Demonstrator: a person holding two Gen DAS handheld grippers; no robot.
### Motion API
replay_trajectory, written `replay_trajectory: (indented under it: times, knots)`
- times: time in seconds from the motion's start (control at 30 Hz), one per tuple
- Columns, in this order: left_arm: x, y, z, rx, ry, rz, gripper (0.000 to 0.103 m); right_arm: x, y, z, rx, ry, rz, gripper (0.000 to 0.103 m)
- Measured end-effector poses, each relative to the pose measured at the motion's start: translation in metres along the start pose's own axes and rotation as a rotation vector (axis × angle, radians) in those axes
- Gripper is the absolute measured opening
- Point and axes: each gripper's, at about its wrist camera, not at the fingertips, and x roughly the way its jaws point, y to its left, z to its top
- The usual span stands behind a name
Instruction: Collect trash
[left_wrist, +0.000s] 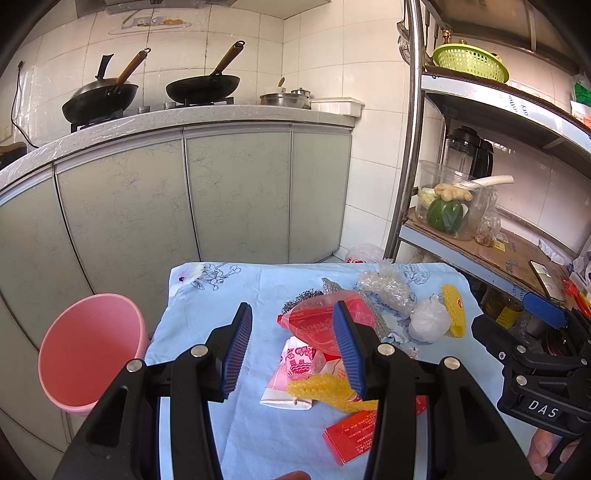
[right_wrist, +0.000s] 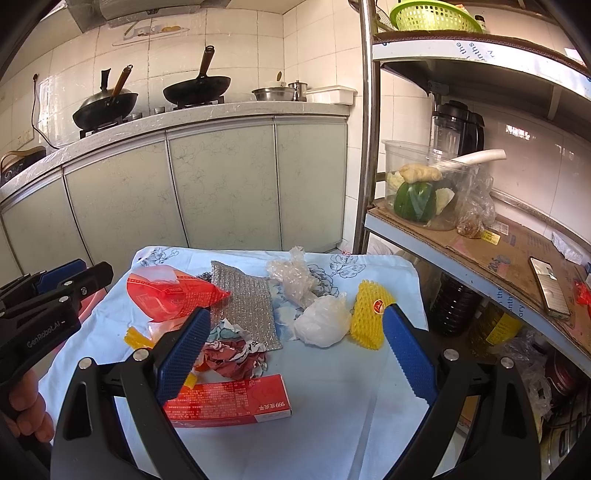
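Both of my grippers hover over the cloth-covered worktop (right_wrist: 332, 424) with their fingers spread and nothing between the pads. The left gripper (left_wrist: 293, 349) stands moderately open; the right gripper (right_wrist: 295, 354) stands wider.

Nothing is picked yet, so I judge the step in hand is choosing a first piece and closing on it. To do it well I would take a loose piece at the near edge of the heap, pinch it across a thin part and lift it clear, so that the rest is not dragged along with the cloth.

Nearest to my right fingers lies the red carton (right_wrist: 229, 404), flat, just ahead of and below the left-hand pad. Beyond it sits a crumpled paper wad (right_wrist: 236, 356), then the silver bubble-foil sheet (right_wrist: 245, 306). Under the left gripper's right-hand pad lies a yellow foam net (left_wrist: 325, 391), resting on a red-and-white wrapper (left_wrist: 291, 373).

Farther off are the red plastic bag (right_wrist: 166, 297), a white bag ball (right_wrist: 325, 319), a second yellow foam sleeve (right_wrist: 369, 317) and crumpled clear film (right_wrist: 291, 277).

The pink bucket (left_wrist: 88, 350) stands beside the worktop's left edge, probably where the trash goes.
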Motion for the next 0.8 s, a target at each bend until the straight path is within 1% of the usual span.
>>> replay_trajectory:
  times: [0.8]
  knots:
    - [0.0005,0.006,0.0012,-0.01,-0.002,0.002,0.045,-0.0033,0.0051,0.003,-0.007,-0.003,0.005,0.095]
